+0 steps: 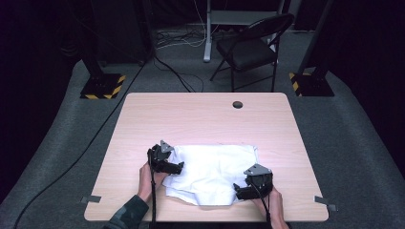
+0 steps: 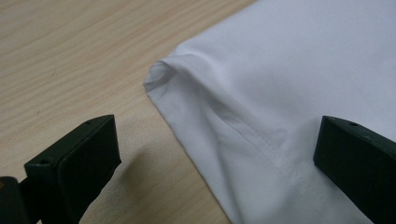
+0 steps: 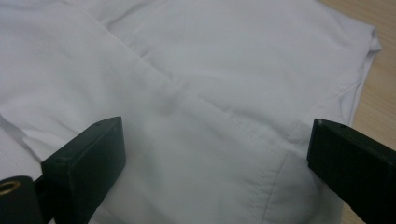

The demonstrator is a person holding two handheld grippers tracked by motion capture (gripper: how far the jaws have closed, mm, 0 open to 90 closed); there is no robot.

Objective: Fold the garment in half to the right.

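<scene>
From the high view, your white garment (image 1: 212, 172) lies partly folded on the near half of the desk (image 1: 200, 114); your left claw (image 1: 168, 164) sits at its left edge and your right claw (image 1: 249, 188) at its near right corner; the near edge looks rumpled, so folding seems under way, not finished. In the left gripper view, your left claw (image 2: 219, 154) stands wide, jaws straddling the seamed edge of the cloth (image 2: 289, 93), gripping nothing; one jaw is over bare wood. In the right gripper view, your right claw (image 3: 215, 158) is equally wide over the layered fabric (image 3: 224, 74); you have yet to pinch either side.
</scene>
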